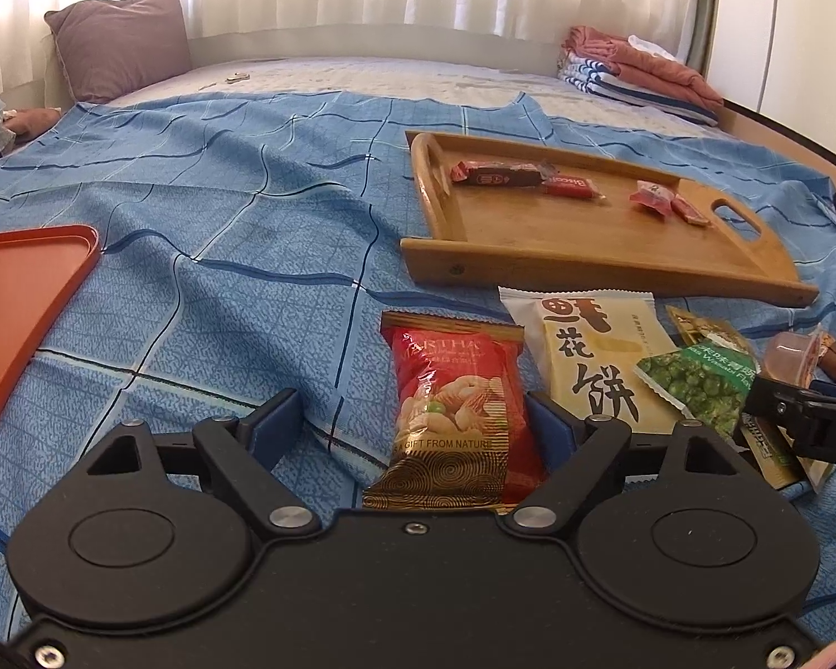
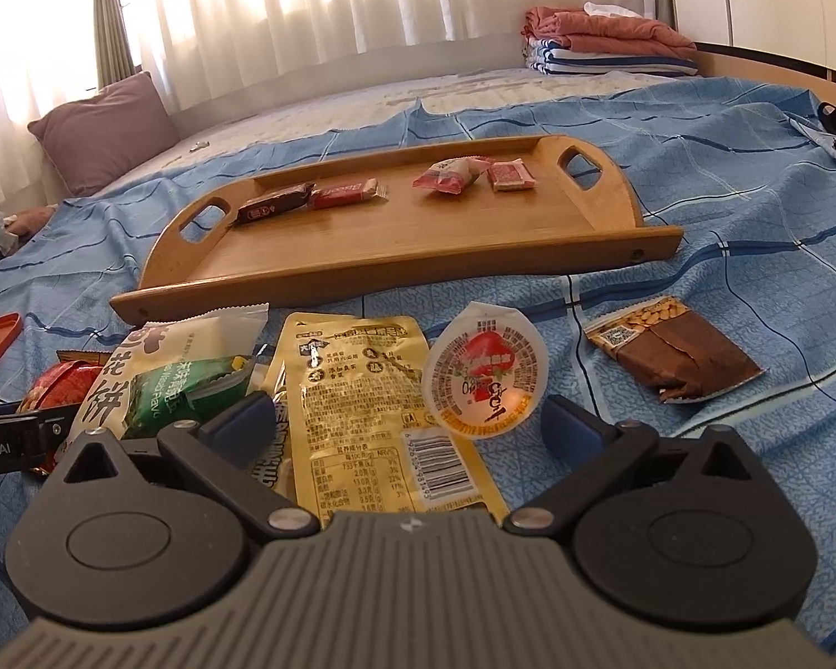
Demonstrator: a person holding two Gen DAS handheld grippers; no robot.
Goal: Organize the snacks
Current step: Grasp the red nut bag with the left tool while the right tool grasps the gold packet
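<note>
A: 2 grippers sit low over the blue checked sheet [image 1: 206,178], both with their blue-padded fingers spread apart. The left gripper [image 1: 418,418] straddles the red nut packet [image 1: 454,407], which lies flat on the sheet between the pads; the right-hand pad is just beside its edge, and I cannot tell if it touches.

B: And the right gripper [image 2: 412,418]?

A: Spread as well, closed on nothing. Between its fingers lie the yellow pouch [image 2: 373,407], printed back upward with a barcode, and the round jelly cup [image 2: 485,371], whose strawberry lid tilts toward the lens and rests on the pouch's right edge.

B: What else is close by?

A: To the pouch's left, the green wasabi-pea packet [image 2: 184,396] lies on top of the white cracker bag [image 1: 588,357]. To the right, apart from the pile, a brown peanut bar wrapper [image 2: 674,354] lies alone on the sheet.

B: Farther out?

A: The wooden tray [image 2: 395,245] sits just beyond the pile, holding 4 small snacks along its far side: a dark brown bar [image 2: 276,202] touching a red biscuit stick [image 2: 345,194], then a pink wrapped sweet [image 2: 451,174] beside a small red square packet [image 2: 510,175]. An orange tray [image 1: 16,301] lies off to the left.

B: Behind that?

A: A mauve cushion [image 1: 120,42], folded laundry [image 2: 607,39] and pale curtains [image 2: 317,5].
</note>
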